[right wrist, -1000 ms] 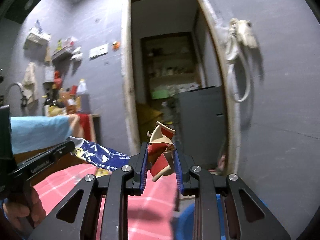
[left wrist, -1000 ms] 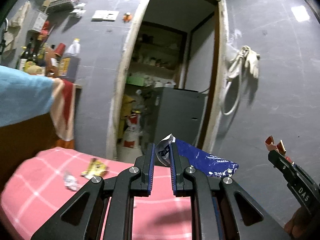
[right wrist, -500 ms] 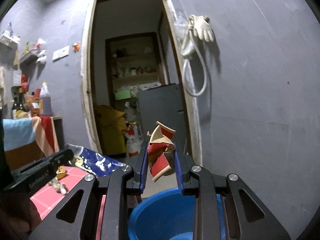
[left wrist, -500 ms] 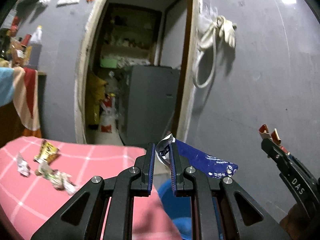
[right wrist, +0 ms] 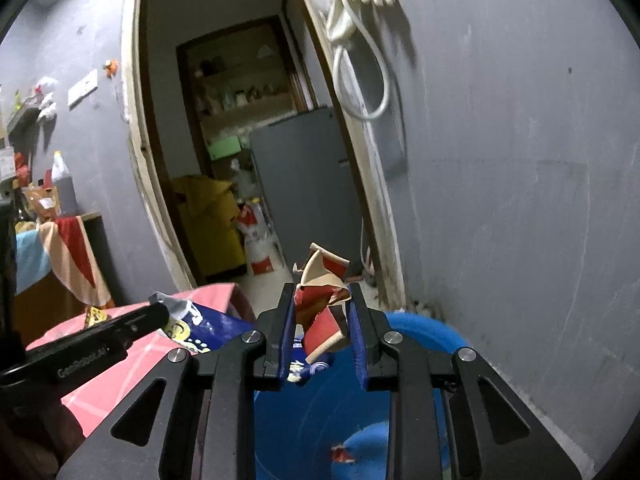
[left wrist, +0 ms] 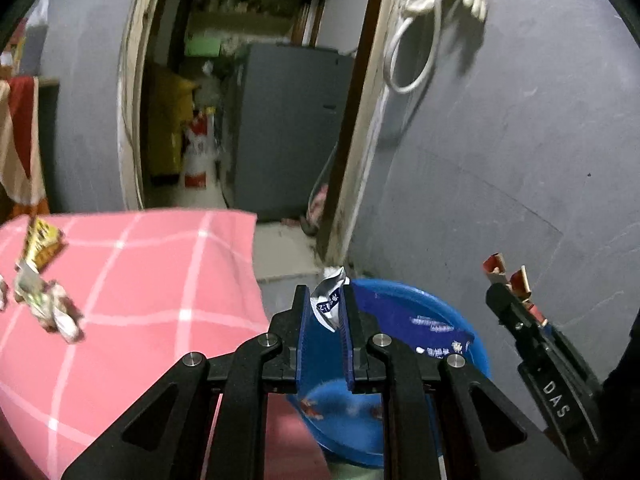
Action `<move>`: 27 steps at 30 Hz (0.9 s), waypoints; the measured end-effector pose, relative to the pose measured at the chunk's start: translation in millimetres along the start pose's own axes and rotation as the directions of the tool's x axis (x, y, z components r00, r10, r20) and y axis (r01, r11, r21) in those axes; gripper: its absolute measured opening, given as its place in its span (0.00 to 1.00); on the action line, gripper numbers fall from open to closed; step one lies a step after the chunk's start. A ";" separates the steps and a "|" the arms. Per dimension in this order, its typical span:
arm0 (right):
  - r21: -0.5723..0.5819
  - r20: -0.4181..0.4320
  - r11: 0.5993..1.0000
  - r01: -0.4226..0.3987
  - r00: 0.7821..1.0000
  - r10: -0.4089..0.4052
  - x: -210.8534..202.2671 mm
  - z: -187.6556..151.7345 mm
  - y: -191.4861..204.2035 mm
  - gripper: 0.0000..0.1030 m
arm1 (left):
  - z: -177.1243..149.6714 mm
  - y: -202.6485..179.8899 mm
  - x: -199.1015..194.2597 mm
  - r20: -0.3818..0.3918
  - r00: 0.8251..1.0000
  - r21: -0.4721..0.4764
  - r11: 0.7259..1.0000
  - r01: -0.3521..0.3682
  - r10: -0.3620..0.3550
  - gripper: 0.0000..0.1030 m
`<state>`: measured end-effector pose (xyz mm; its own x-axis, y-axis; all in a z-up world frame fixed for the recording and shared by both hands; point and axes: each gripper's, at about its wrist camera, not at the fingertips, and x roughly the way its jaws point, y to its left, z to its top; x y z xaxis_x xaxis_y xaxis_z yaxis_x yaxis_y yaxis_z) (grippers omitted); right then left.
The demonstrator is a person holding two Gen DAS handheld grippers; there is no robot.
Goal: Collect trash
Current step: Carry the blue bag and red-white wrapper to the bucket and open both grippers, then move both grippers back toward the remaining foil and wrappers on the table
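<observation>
My left gripper (left wrist: 325, 300) is shut on a blue and white snack wrapper (left wrist: 434, 334), which hangs to the right over a blue plastic basin (left wrist: 408, 300) on the floor. My right gripper (right wrist: 323, 304) is shut on a crumpled red and white paper piece (right wrist: 322, 302), held above the same basin (right wrist: 424, 328). The right gripper shows at the right of the left wrist view (left wrist: 506, 296); the left gripper shows at the left of the right wrist view (right wrist: 160, 312) with the blue wrapper (right wrist: 200, 330). Small scraps lie inside the basin (right wrist: 342, 456).
A pink checked tablecloth (left wrist: 140, 280) covers the table left of the basin, with a yellow wrapper (left wrist: 42, 242) and crumpled wrappers (left wrist: 48, 304) on it. A grey wall (left wrist: 500, 160) stands close on the right. An open doorway (right wrist: 248, 160) lies ahead with a grey fridge (left wrist: 288, 128).
Both grippers have swung right from the table and dipped down toward the blue basin, which now lies under them. Each still holds its piece of trash.
</observation>
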<state>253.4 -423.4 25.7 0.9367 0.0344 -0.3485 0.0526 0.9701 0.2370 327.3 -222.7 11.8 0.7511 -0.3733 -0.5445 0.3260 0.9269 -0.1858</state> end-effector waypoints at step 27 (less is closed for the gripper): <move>0.005 0.097 0.997 -0.075 0.993 0.074 -12.9 2.8 13.0 0.93 | -9.5 53.9 -56.2 0.127 0.990 -0.070 0.996 -0.048 0.057 0.83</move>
<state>243.0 -411.9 35.8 0.9671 0.0824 -0.2409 -0.0158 0.9637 0.2664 297.3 -151.4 24.7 0.8354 -0.3215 -0.4458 0.2481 0.9443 -0.2160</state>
